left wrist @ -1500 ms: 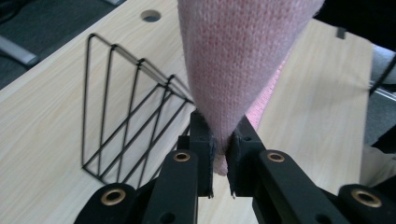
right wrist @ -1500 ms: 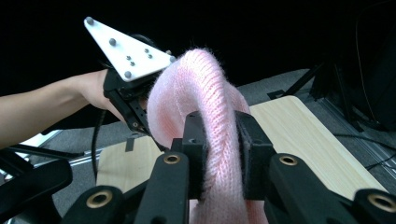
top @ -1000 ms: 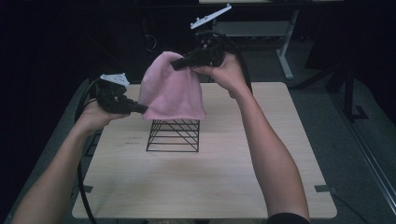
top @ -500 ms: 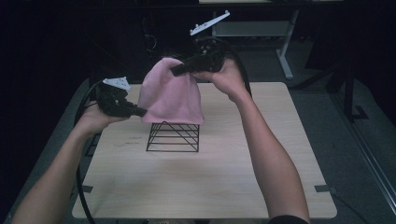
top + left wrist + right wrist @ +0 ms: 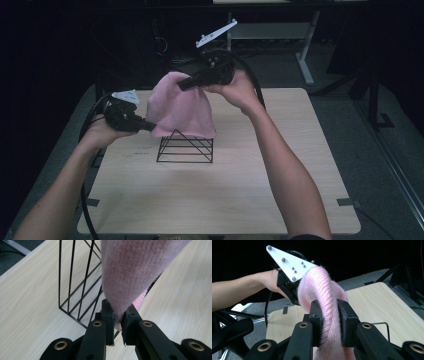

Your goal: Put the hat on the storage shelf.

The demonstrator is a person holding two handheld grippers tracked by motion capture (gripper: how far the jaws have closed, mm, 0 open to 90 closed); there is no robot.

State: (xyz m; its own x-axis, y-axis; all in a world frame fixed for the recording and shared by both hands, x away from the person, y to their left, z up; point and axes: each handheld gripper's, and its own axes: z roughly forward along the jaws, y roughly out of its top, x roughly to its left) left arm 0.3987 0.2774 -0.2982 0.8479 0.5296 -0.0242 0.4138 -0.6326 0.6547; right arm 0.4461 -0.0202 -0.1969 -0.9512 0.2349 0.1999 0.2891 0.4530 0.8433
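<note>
A pink knitted cloth (image 5: 180,107) hangs over a black wire rack (image 5: 185,147) on the wooden table (image 5: 225,190). My right gripper (image 5: 182,85) holds the cloth's top, lifted above the rack; in the right gripper view its jaws are shut on a thick fold of the cloth (image 5: 329,315). My left gripper (image 5: 149,127) pinches the cloth's lower left edge beside the rack; in the left gripper view the cloth (image 5: 135,272) rises from between the closed jaws, with the wire rack (image 5: 77,290) just behind.
A metal desk frame (image 5: 300,35) stands on the dark floor beyond the table's far edge. Cables (image 5: 87,150) trail from the left gripper over the table's left side. Tape marks (image 5: 345,202) sit near the table's front corners.
The right gripper has lifted the cloth's top a little higher and to the right, stretching it up off the rack. The left gripper stays on the lower edge.
</note>
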